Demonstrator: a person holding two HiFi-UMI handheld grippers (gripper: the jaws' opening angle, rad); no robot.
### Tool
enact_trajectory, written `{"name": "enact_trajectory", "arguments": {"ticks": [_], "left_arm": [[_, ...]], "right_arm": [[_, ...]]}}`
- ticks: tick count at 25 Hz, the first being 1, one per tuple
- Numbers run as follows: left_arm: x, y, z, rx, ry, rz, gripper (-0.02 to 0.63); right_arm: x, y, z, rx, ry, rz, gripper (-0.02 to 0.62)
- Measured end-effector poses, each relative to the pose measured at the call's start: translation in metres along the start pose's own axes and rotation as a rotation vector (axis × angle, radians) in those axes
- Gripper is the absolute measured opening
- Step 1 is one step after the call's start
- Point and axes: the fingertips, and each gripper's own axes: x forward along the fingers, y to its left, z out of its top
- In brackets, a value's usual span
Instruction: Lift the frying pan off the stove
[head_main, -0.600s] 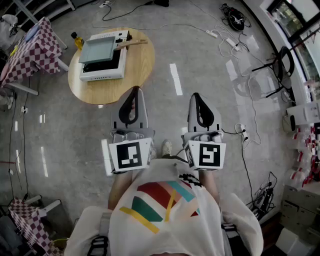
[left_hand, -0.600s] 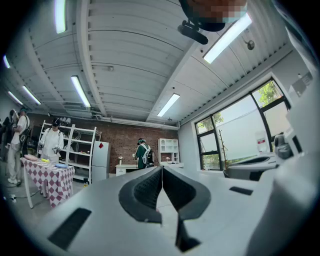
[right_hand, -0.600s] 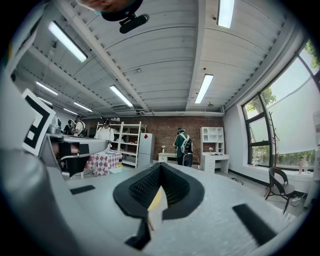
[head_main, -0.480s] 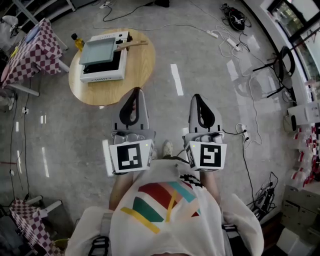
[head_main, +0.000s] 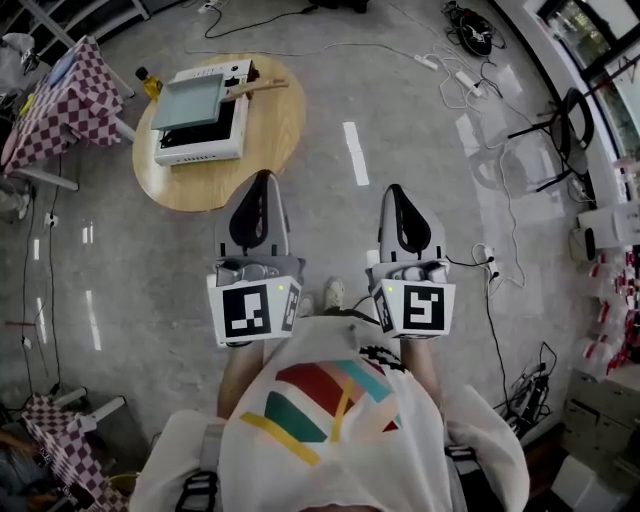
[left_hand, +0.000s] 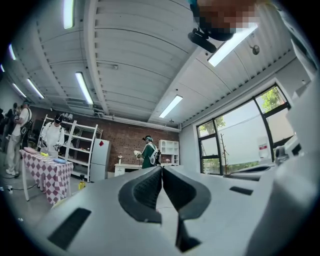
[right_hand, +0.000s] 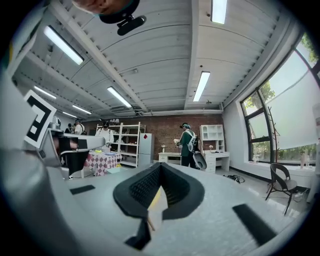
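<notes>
A square grey-green frying pan (head_main: 192, 100) with a wooden handle (head_main: 256, 88) sits on a white stove (head_main: 198, 138). The stove stands on a round wooden table (head_main: 272, 140) at the upper left of the head view. My left gripper (head_main: 262, 180) is held level over the floor, short of the table's near edge, with its jaws shut and empty. My right gripper (head_main: 398, 192) hangs beside it to the right, also shut on nothing. In the left gripper view the left gripper (left_hand: 161, 170) has its pads touching. The right gripper (right_hand: 160, 168) shows the same in its own view. Neither gripper view shows the pan.
A yellow bottle (head_main: 150, 80) stands at the table's far left edge. A table with a checked cloth (head_main: 55, 105) is further left. Cables (head_main: 450, 70) and a black chair (head_main: 560, 130) lie to the right. People (right_hand: 188, 146) stand by shelves and desks far ahead.
The left gripper has edged slightly to the left, and the head view has shifted a little. The right gripper has hardly moved. Both stay shut.
</notes>
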Motion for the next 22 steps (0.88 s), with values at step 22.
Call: {"name": "enact_trajectory", "arguments": {"ticks": [22], "left_arm": [[0.048,-0.016,-0.008,-0.005,-0.032,0.044,0.005]], "right_arm": [[0.021,-0.051,-0.019,-0.084,0.035,0.020,-0.005]]}}
